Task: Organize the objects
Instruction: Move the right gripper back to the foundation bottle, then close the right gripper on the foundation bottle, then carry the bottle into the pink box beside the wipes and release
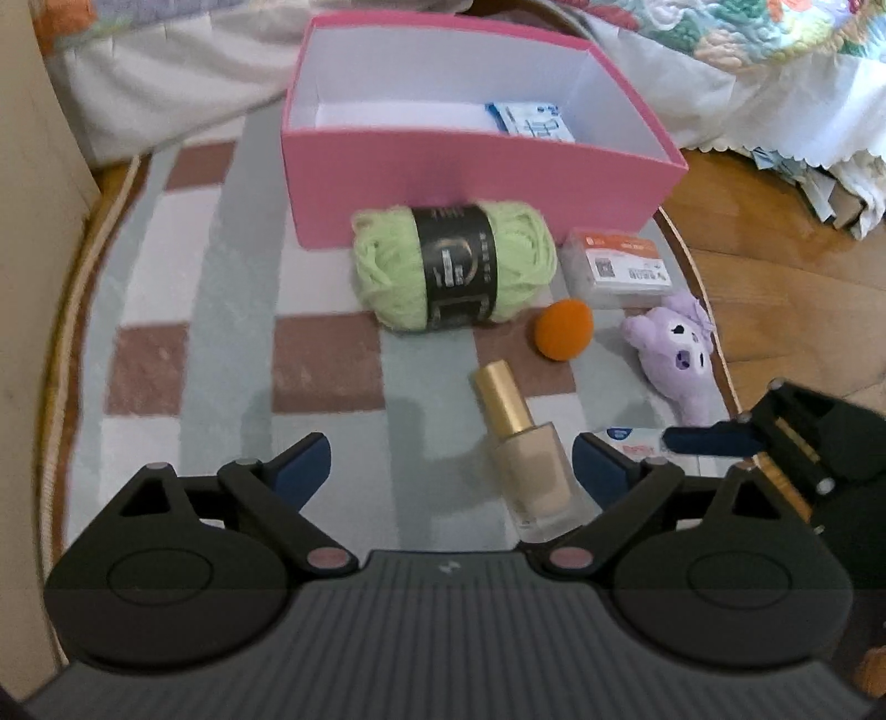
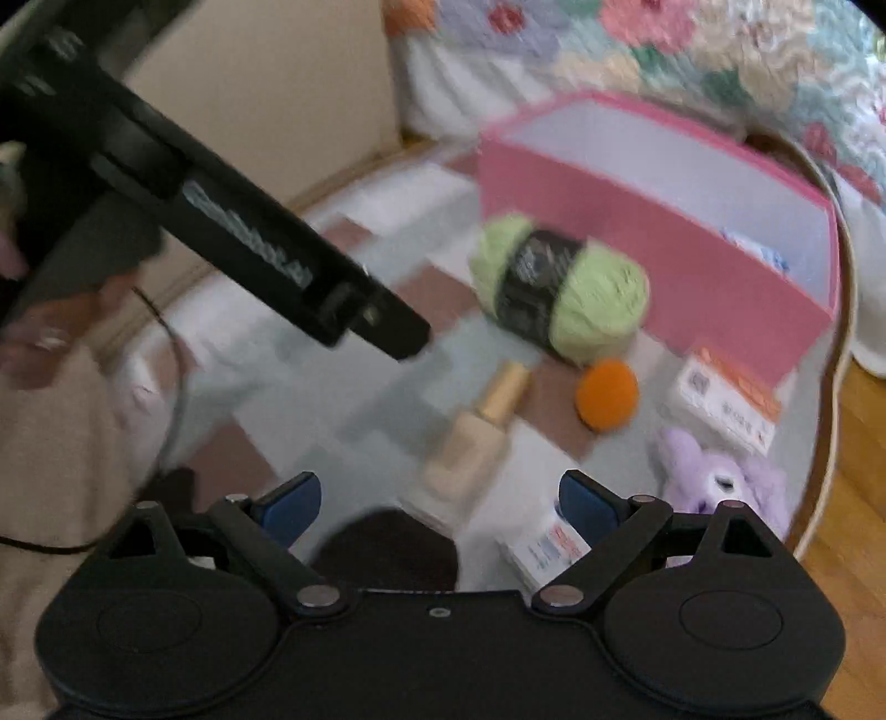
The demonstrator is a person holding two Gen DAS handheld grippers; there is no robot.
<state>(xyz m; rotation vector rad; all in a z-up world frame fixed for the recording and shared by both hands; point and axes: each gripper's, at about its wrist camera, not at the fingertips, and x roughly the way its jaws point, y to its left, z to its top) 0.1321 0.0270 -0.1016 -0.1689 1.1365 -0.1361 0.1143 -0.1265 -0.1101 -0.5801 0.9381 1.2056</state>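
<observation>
A pink box (image 1: pixel 476 183) with a white inside stands at the back of the rug and holds a blue-and-white packet (image 1: pixel 529 119). In front of it lie a green yarn skein (image 1: pixel 454 260), an orange ball (image 1: pixel 563 329), a clear case with an orange label (image 1: pixel 617 268), a purple plush (image 1: pixel 678 349) and a foundation bottle (image 1: pixel 526 454) with a gold cap. My left gripper (image 1: pixel 451 471) is open and empty, just short of the bottle. My right gripper (image 2: pixel 440 507) is open and empty, above a small white packet (image 2: pixel 545 545) and near the bottle (image 2: pixel 482 429).
The things lie on a checked round rug (image 1: pixel 194 343) over a wooden floor (image 1: pixel 775 243). A bed with a floral quilt (image 1: pixel 720 33) stands behind the box. A beige wall (image 1: pixel 27 221) is at the left. The left gripper's body (image 2: pixel 249 249) crosses the right wrist view.
</observation>
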